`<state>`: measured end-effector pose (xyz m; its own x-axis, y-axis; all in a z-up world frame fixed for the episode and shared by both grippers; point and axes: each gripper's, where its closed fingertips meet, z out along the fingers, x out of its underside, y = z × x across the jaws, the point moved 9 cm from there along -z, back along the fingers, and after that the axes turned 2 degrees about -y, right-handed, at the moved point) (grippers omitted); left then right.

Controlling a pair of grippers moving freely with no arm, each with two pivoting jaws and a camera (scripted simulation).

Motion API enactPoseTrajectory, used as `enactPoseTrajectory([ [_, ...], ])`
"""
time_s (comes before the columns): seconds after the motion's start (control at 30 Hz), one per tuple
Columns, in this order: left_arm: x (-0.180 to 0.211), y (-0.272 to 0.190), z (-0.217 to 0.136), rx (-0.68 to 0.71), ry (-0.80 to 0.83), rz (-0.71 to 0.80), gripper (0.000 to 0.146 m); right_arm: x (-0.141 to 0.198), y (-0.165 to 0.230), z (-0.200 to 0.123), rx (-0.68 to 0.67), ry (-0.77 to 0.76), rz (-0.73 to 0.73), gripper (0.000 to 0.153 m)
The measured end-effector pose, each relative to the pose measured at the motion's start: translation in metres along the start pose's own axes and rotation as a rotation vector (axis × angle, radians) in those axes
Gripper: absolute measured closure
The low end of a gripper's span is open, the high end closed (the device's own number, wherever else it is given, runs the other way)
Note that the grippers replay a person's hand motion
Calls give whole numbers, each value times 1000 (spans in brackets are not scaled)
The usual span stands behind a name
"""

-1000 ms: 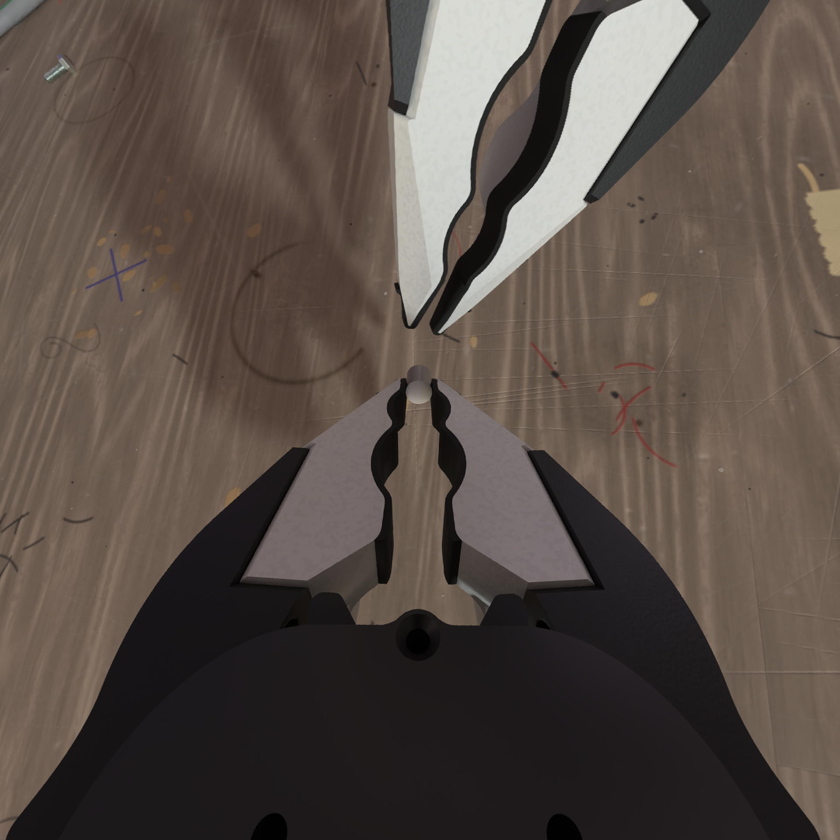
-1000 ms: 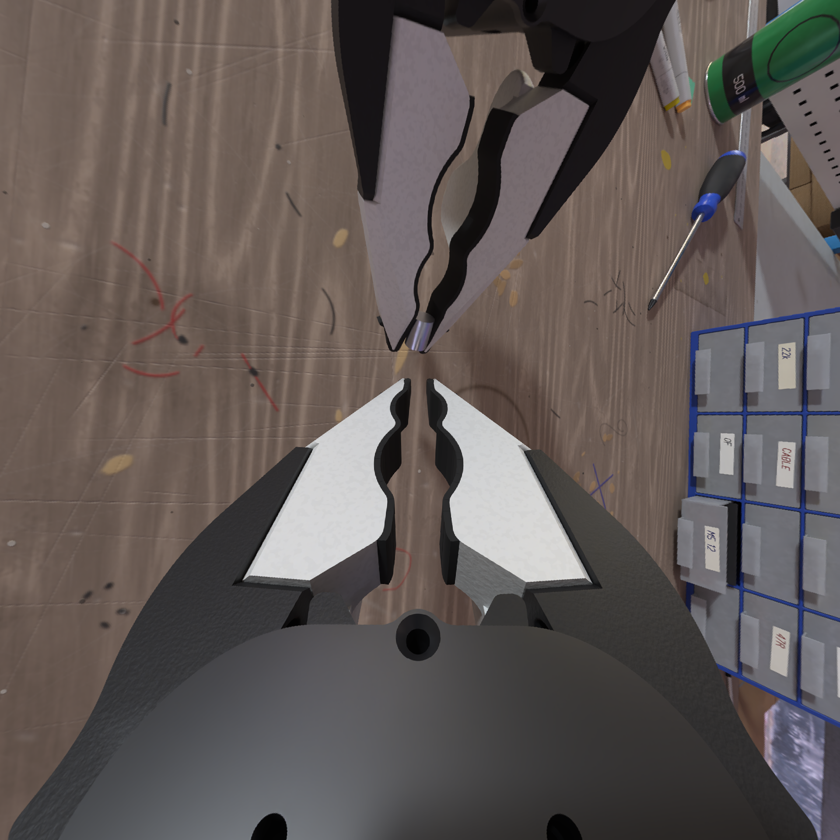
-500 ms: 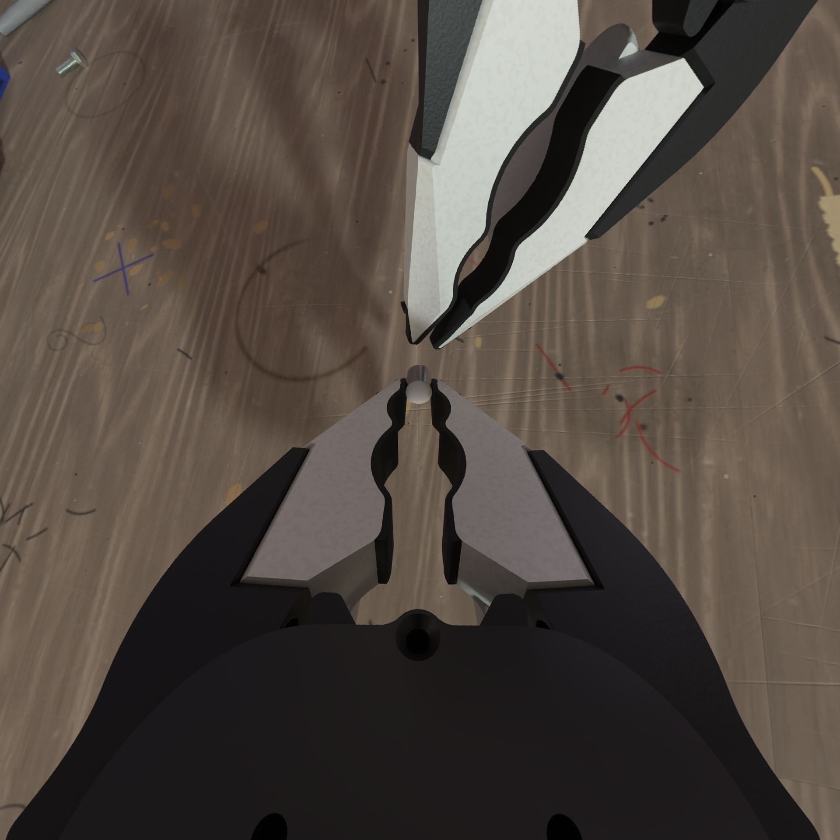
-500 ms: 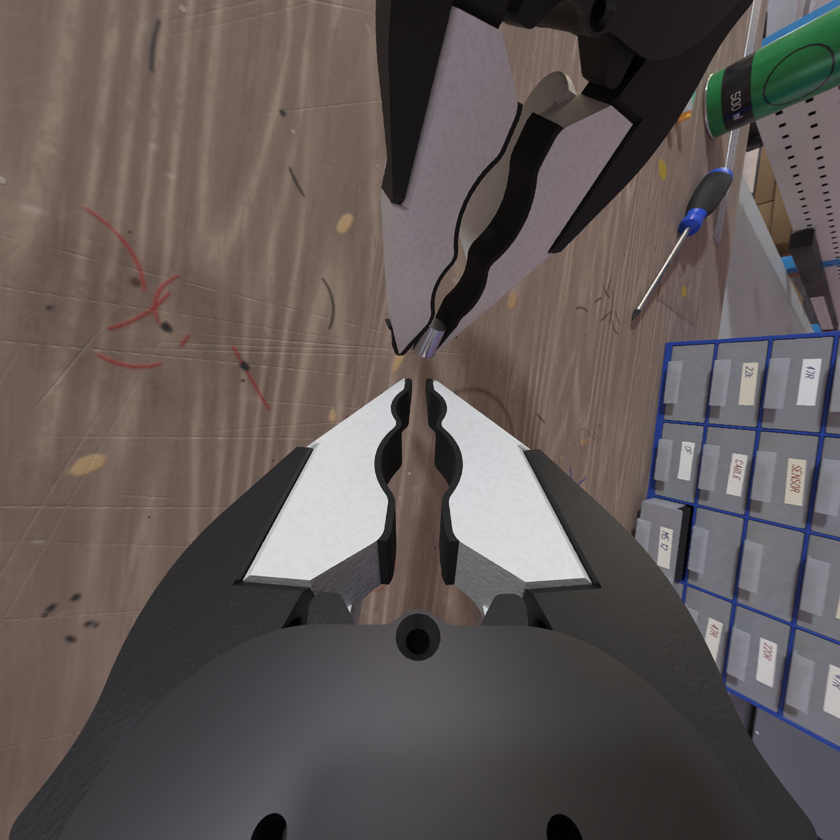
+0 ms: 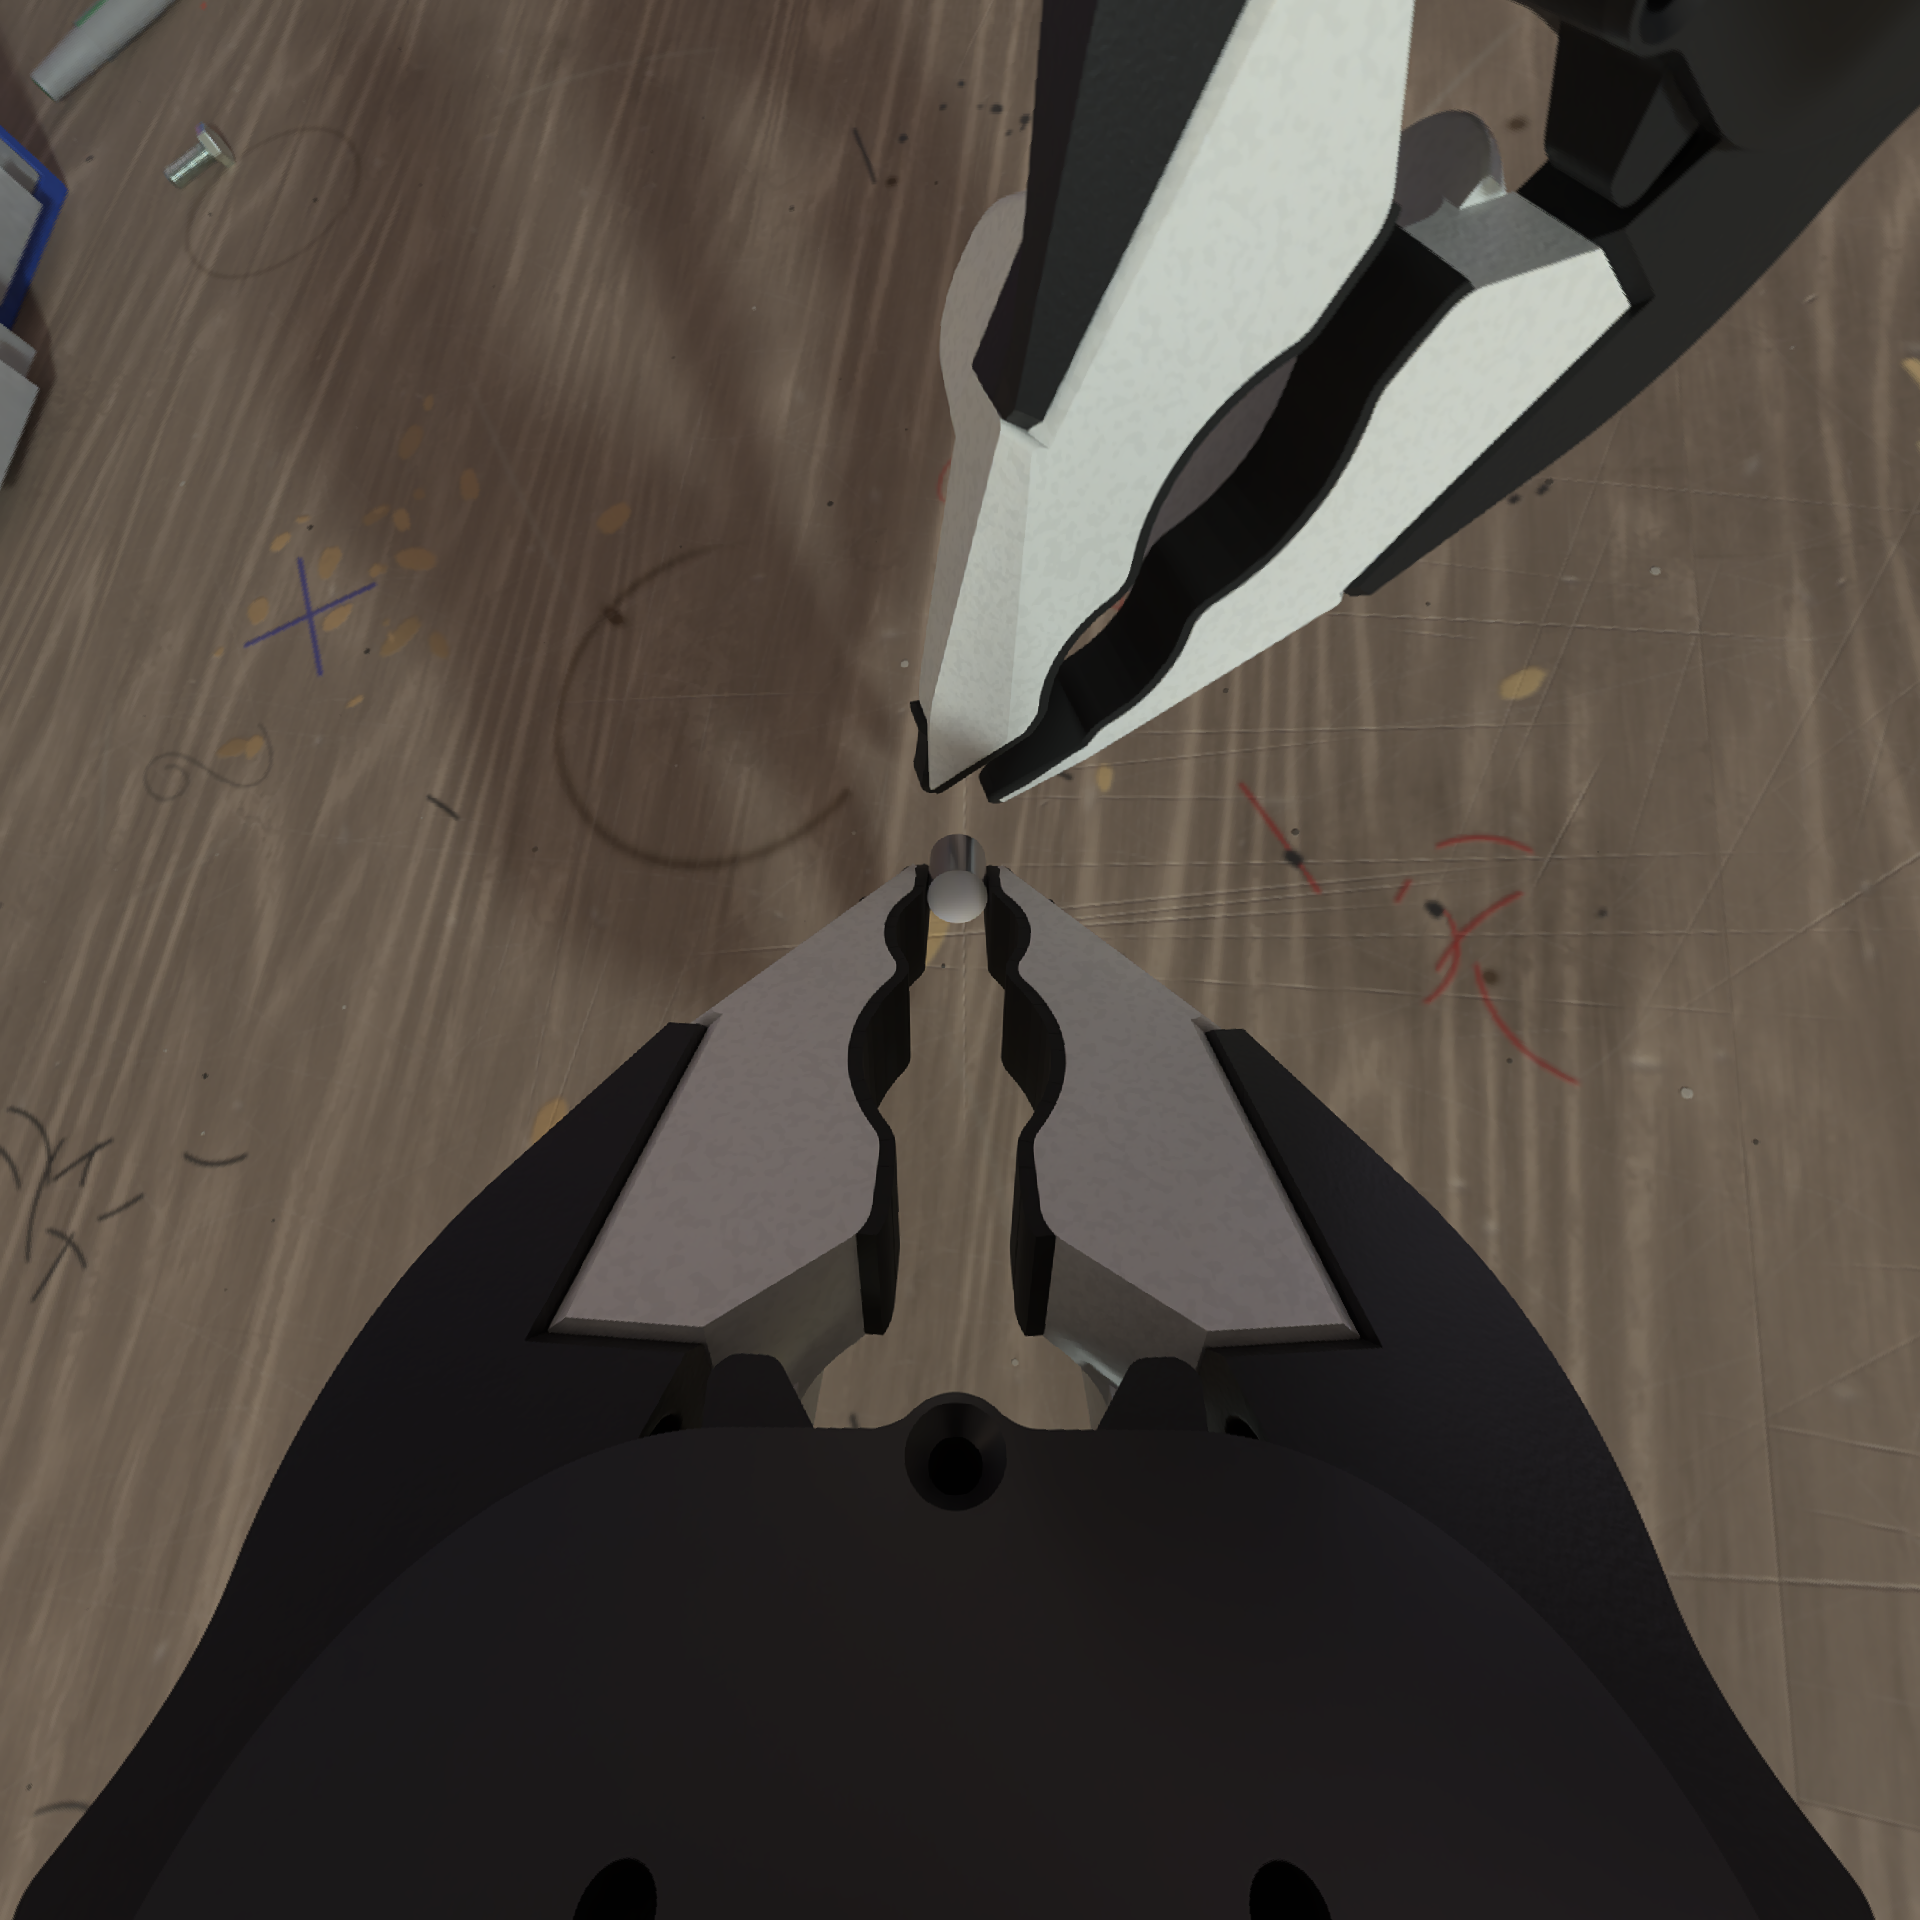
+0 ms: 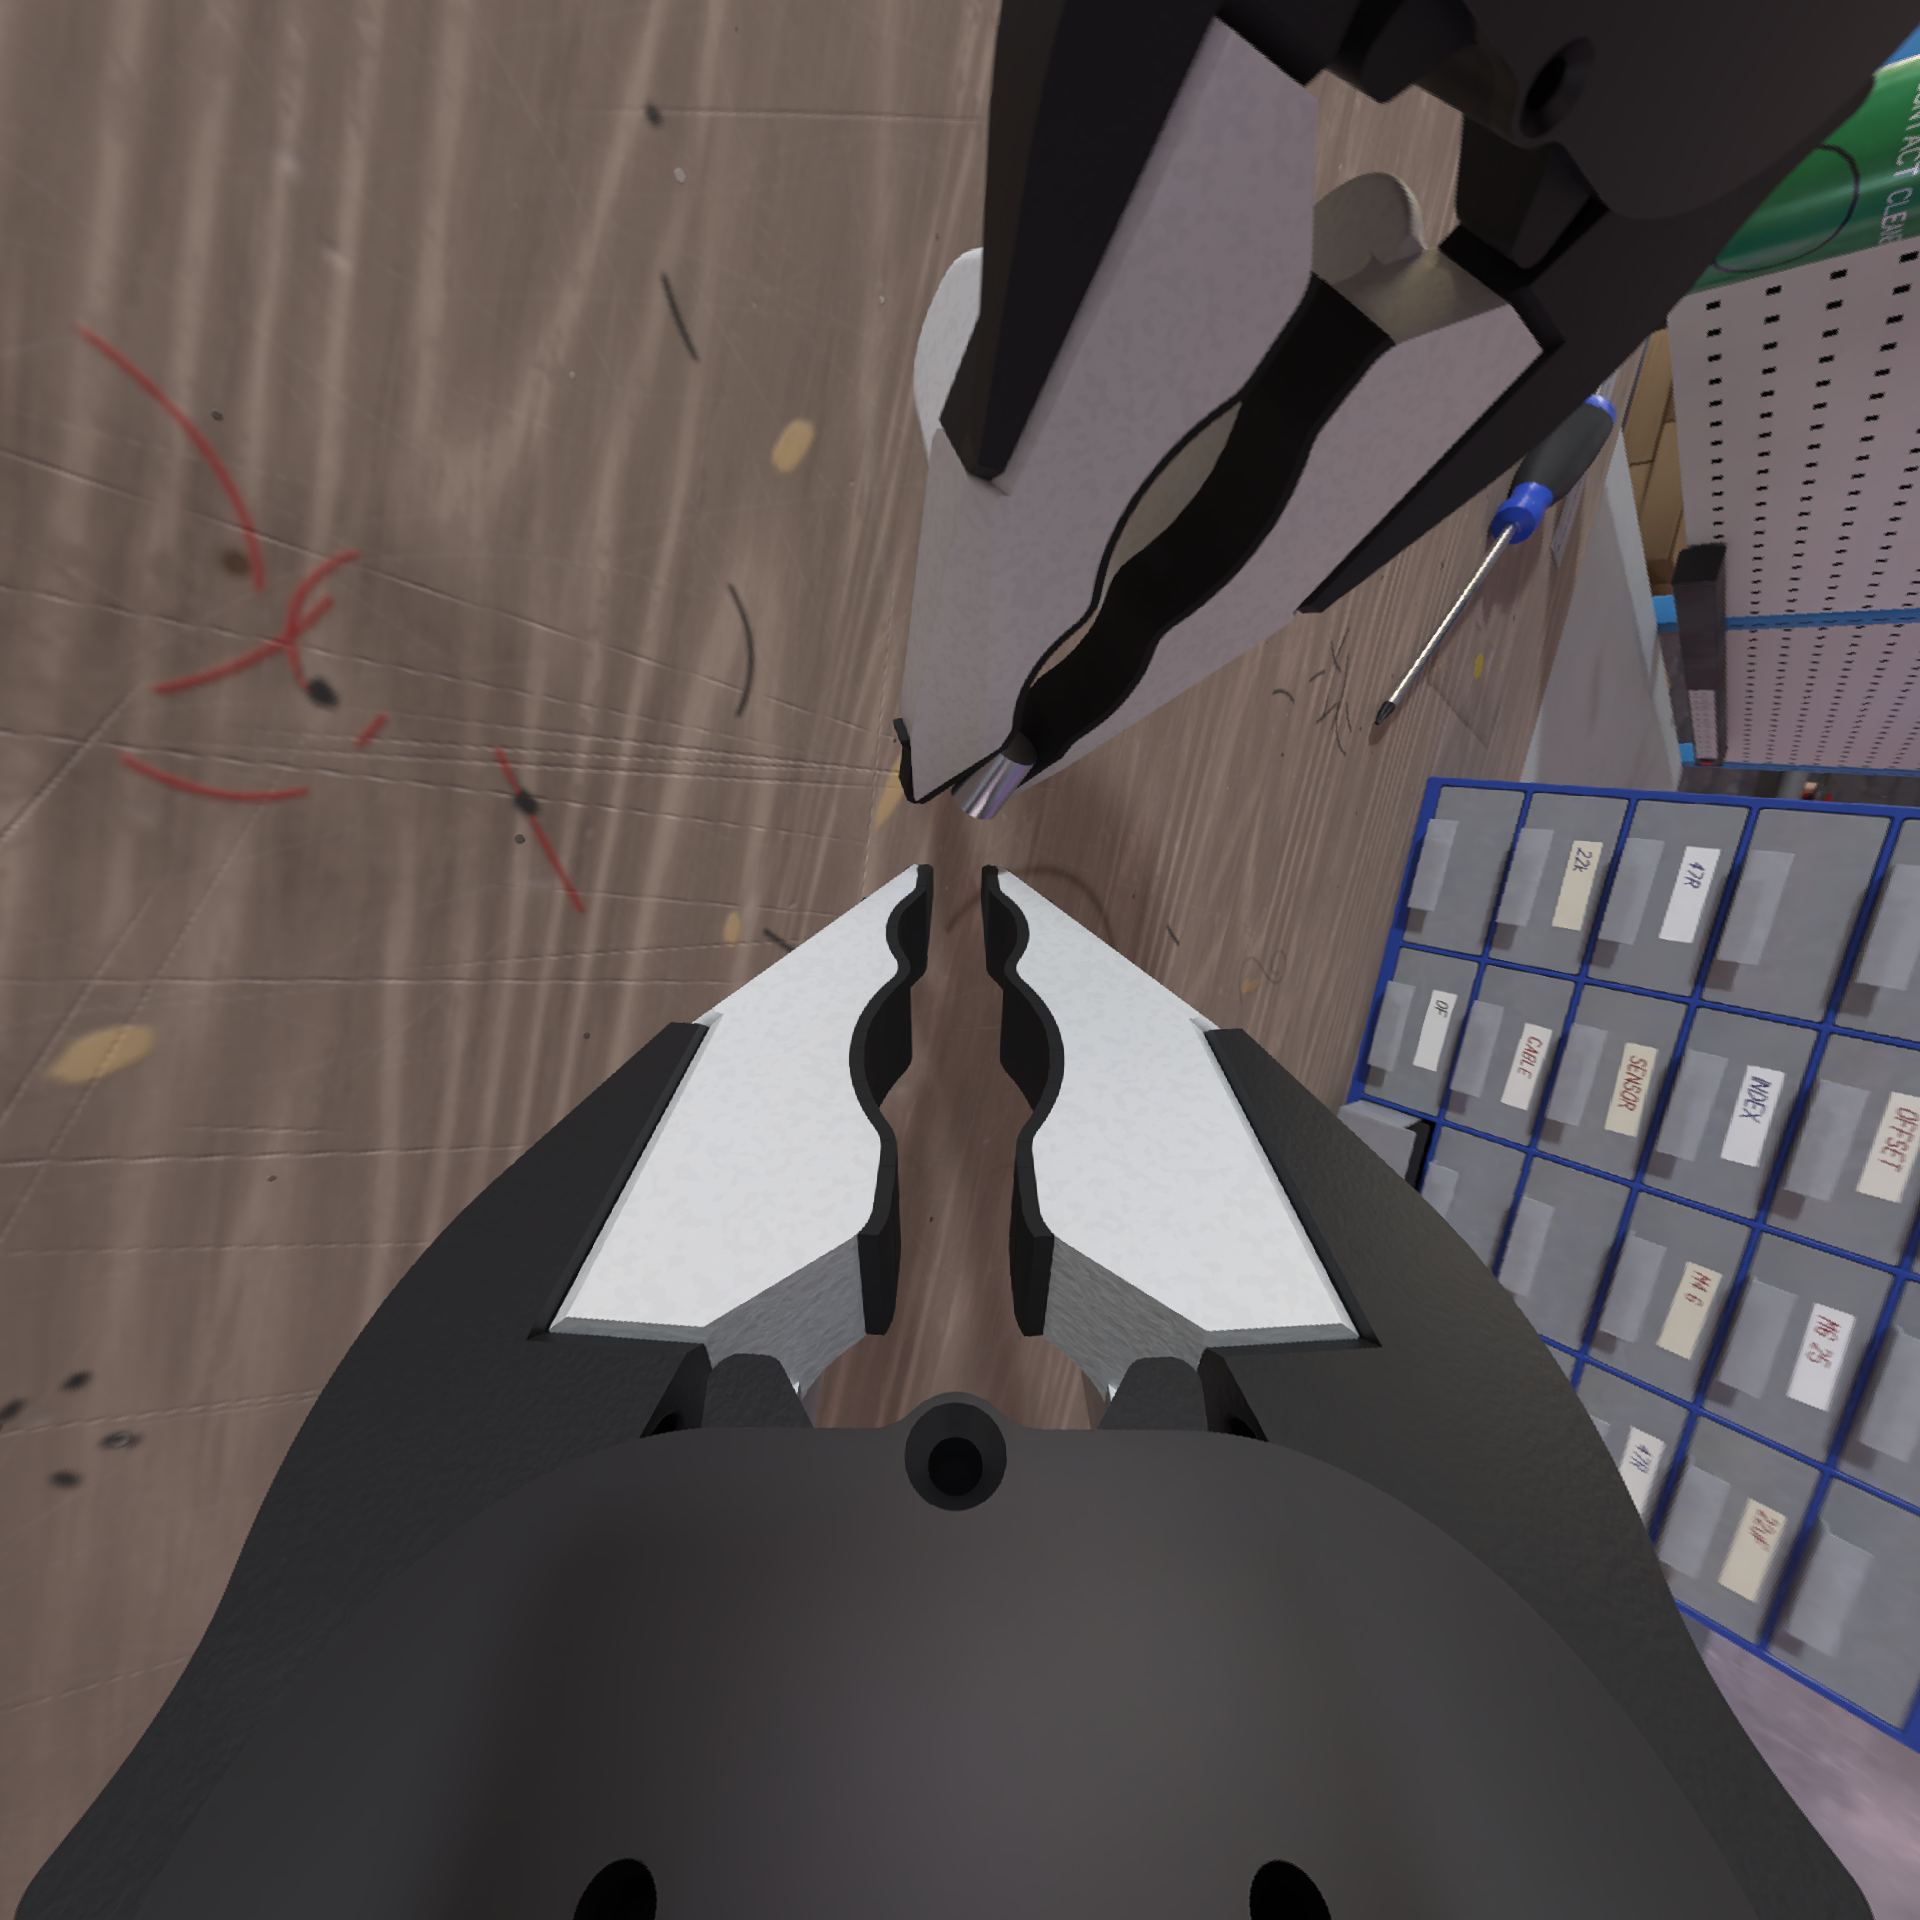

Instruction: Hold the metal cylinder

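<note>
Left tool: I see its two tips pressed onto the metal cylinder, pinching it at the very front of the jaws; the wavy inner edges behind the tips stand apart with a narrow gap.

Metal cylinder: a small pin, held clear of the tabletop, its pale round end facing my left camera; in my right wrist view its shiny end pokes out from the left tool's tips.

Right tool: its tips stand slightly apart with a narrow slit between them, and they hold nothing; bare wood shows through the gap.

Tool to tool: they point tip to tip, near each other but not touching; the right tool sits just beyond the cylinder's far end in my left view.

Tabletop: scuffed brown wood with red, blue and black pen marks.

Nearby: a bolt far off at upper left; a blue-handled screwdriver and a blue parts organizer with labelled grey drawers to the right.
</note>
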<state>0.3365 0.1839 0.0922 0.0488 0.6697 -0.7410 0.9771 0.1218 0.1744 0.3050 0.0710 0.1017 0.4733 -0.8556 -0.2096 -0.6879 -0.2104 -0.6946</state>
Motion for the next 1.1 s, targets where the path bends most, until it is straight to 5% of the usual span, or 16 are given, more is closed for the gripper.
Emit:
enactPoseTrajectory([
  [0.57, 0, -2, 0, 19, -8, 24, 136, -3, -1, -4, -34, -50, 120, 149],
  [0.7, 1, -1, -1, -22, -14, 19, 136, -1, 7, -4, -192, -63, 140, 153],
  [0.83, 0, -2, -1, 1, -13, 39, 136, 4, -4, -13, -17, -150, 207, 153],
  [1.1, 1, -1, -1, 12, -18, 32, 136, 1, -3, -7, -50, -61, 158, 147],
])
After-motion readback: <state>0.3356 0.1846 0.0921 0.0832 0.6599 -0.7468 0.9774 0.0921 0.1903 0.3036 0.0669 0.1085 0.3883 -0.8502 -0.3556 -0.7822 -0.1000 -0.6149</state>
